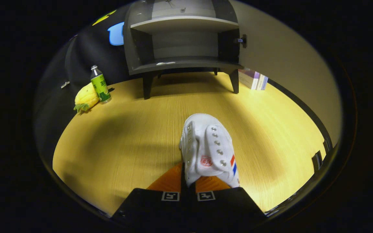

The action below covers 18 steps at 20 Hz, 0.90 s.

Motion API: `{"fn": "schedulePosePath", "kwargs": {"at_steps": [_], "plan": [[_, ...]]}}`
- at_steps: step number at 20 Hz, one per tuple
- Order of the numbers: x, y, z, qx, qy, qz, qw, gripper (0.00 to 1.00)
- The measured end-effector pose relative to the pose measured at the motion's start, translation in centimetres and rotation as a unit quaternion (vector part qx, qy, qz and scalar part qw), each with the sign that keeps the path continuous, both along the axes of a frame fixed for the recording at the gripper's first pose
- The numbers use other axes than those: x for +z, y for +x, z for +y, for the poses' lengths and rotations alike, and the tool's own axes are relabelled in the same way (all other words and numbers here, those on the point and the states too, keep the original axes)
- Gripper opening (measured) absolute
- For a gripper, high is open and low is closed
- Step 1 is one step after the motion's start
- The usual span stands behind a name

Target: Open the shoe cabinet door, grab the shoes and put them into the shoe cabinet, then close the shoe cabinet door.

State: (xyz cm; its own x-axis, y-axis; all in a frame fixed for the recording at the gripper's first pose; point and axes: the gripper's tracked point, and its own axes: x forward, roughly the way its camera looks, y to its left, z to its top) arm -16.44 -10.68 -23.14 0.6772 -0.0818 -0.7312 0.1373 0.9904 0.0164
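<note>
A white canvas shoe (207, 147) with metal eyelets and a red and blue stripe hangs toe-forward just ahead of my fingers, lifted over the wooden tabletop. My gripper (188, 181) is shut on the shoe, its two fingers pressed close together on the heel end. Beyond the shoe stands the grey shoe cabinet (183, 42) on short dark legs. Its door (290, 64) is swung wide open to the right, with a small knob (243, 40) at the door's edge. Inside, an upper shelf and a lower shelf (180, 61) are bare.
A green bottle (100, 84) and a yellow pineapple toy (86, 97) stand left of the cabinet. A stack of small boxes (254, 79) lies by the cabinet's right leg. The wooden table (125, 139) stretches wide between the shoe and the cabinet.
</note>
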Motion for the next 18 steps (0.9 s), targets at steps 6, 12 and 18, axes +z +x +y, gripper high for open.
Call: {"fn": "schedulePosePath", "kwargs": {"at_steps": [6,12,18], "plan": [[0.2,-0.2,0.1,0.021,0.001,0.007,1.0,0.05],[4.7,0.3,-0.1,0.038,-0.011,-0.013,0.999,0.05],[17.1,3.7,0.8,0.035,-0.019,-0.088,0.995,0.04]]}}
